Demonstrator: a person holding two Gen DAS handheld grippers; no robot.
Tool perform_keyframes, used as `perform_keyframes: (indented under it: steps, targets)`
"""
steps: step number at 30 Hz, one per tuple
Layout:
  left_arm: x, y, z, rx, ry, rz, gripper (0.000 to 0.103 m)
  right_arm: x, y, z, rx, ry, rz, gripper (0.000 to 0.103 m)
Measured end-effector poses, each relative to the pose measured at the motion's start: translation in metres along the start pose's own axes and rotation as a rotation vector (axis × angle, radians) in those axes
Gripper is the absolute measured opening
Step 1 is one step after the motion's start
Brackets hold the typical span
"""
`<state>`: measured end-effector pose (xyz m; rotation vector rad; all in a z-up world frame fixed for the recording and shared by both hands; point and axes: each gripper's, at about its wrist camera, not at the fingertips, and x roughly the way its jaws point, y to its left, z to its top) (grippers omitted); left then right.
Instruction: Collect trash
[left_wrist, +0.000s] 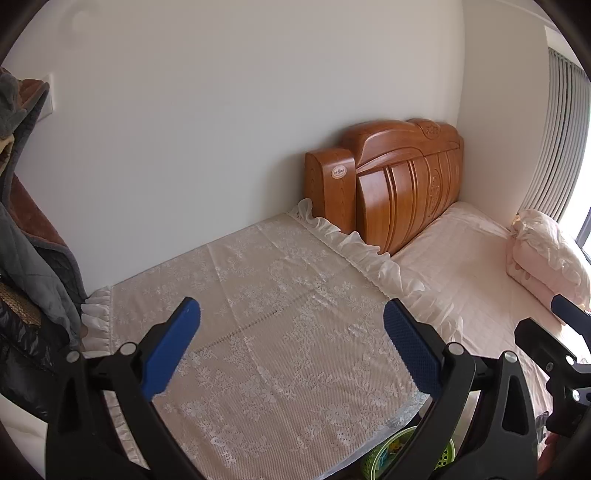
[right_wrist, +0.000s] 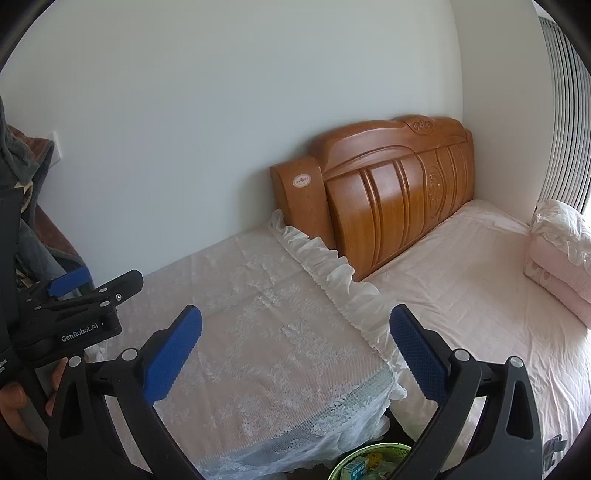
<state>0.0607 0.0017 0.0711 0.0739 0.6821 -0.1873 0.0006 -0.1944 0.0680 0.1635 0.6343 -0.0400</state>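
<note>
Both of mine are up and level over the lace-covered counter (left_wrist: 280, 332), I'd guess for a look around. Left hand-held gripper (left_wrist: 291, 343) is spread wide with nothing in it, and so is the right hand-held gripper (right_wrist: 295, 347). The trash I can make out sits in the green basket (right_wrist: 364, 461) on the floor by the counter's near corner, a small carton among it. Lace top and pink bed (right_wrist: 480, 295) look bare. Plain white walls, carved wooden headboard (right_wrist: 388, 192).

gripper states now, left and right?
Left gripper: open, holding nothing.
Right gripper: open, holding nothing.
</note>
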Motion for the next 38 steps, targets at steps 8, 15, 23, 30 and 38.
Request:
perform_keyframes:
  steps: [8, 15, 23, 30, 38]
  targets:
    - [0.0, 0.0, 0.0, 0.001, -0.001, 0.001, 0.095, 0.0, 0.001, 0.0, 0.0, 0.001, -0.001, 0.101]
    - [0.006, 0.001, 0.0, -0.007, 0.004, 0.002, 0.095, 0.0, 0.0, 0.002, 0.0, 0.005, -0.002, 0.101]
    - [0.012, 0.004, 0.0, -0.011, 0.011, 0.016, 0.095, 0.002, 0.0, 0.001, 0.0, 0.009, -0.003, 0.101]
    - [0.013, 0.005, 0.0, -0.011, 0.012, 0.005, 0.095, 0.003, 0.0, 0.001, -0.001, 0.014, -0.003, 0.101]
    - [0.015, 0.003, -0.001, -0.006, 0.018, -0.005, 0.095, 0.004, -0.001, 0.002, -0.002, 0.018, -0.002, 0.101]
